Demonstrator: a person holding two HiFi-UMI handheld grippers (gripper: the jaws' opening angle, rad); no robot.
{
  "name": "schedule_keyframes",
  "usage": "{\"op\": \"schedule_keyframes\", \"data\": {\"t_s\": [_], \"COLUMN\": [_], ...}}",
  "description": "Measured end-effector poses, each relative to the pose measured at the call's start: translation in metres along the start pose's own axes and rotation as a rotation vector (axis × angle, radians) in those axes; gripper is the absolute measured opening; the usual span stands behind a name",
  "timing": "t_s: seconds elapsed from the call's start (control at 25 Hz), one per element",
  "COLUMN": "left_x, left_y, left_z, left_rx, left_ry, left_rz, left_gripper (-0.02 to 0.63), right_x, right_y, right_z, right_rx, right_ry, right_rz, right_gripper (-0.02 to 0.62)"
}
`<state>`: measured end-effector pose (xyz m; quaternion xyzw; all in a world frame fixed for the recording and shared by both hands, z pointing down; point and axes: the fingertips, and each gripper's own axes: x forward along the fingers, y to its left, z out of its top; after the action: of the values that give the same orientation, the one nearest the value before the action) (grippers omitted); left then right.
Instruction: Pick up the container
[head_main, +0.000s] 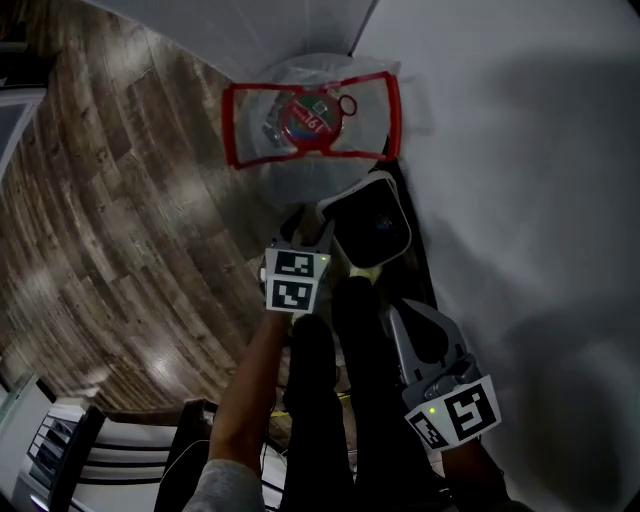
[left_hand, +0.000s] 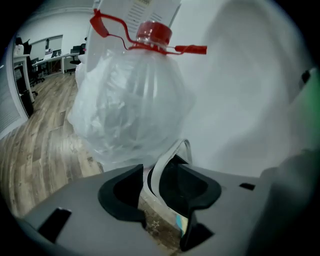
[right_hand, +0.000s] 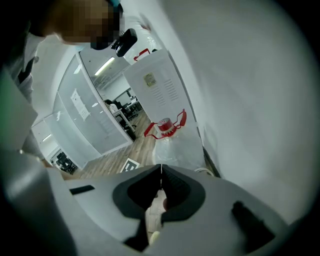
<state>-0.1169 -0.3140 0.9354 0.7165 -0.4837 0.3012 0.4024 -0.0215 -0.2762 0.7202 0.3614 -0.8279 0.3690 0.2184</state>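
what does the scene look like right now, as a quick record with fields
container: clear plastic container, red cap and red handle, upright
surface: wood floor, beside a white wall
left gripper: jaws apart, gripping nothing; container ahead of them, not between them
right gripper: jaws together, nothing held
contact: neither gripper touches the container
task state: container not yet picked up

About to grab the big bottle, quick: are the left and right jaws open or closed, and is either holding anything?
Left gripper: jaws open, holding nothing.
Right gripper: jaws closed, holding nothing.
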Motion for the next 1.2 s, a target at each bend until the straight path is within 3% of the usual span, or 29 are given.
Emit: {"op": "schedule_keyframes", "data": {"t_s": [0.28,0.48,0.64,0.76,0.92,1.04,1.12,1.2], "left_x": [0.054,0.077,0.081,0.075,0.076,0.09,0.097,0.095], "left_y": [0.003,-0.006,-0.007,-0.027,-0.068,-0.073,-0.067,-0.066], "left_z": [-0.014,-0.019,-0.022,-0.032,-0.051,-0.045,-0.037,-0.036], "left_rx": [0.027,0.061,0.067,0.182,0.359,0.401,0.381,0.396], "left_ry": [0.022,0.065,0.091,0.128,0.211,0.214,0.208,0.215], "left_rz": [-0.016,-0.074,-0.083,-0.152,-0.208,-0.163,-0.135,-0.15], "left_gripper": [0.216,0.21,0.156,0.081,0.08,0.059,0.037,0.034], "right_x": [0.012,0.017,0.02,0.018,0.015,0.014,0.014,0.013], "right_y": [-0.014,-0.017,-0.019,-0.019,-0.015,-0.017,-0.021,-0.023], "right_z": [-0.03,-0.04,-0.039,-0.032,-0.023,-0.022,-0.022,-0.022], "right_rx": [0.026,0.042,0.046,0.049,0.044,0.038,0.038,0.041], "right_ry": [0.012,0.021,0.016,0.008,0.005,0.006,0.008,0.008], "right_rz": [-0.001,0.0,0.004,0.008,0.014,0.012,0.009,0.005], "right_gripper": [0.026,0.026,0.026,0.026,0.026,0.026,0.026,0.026]}}
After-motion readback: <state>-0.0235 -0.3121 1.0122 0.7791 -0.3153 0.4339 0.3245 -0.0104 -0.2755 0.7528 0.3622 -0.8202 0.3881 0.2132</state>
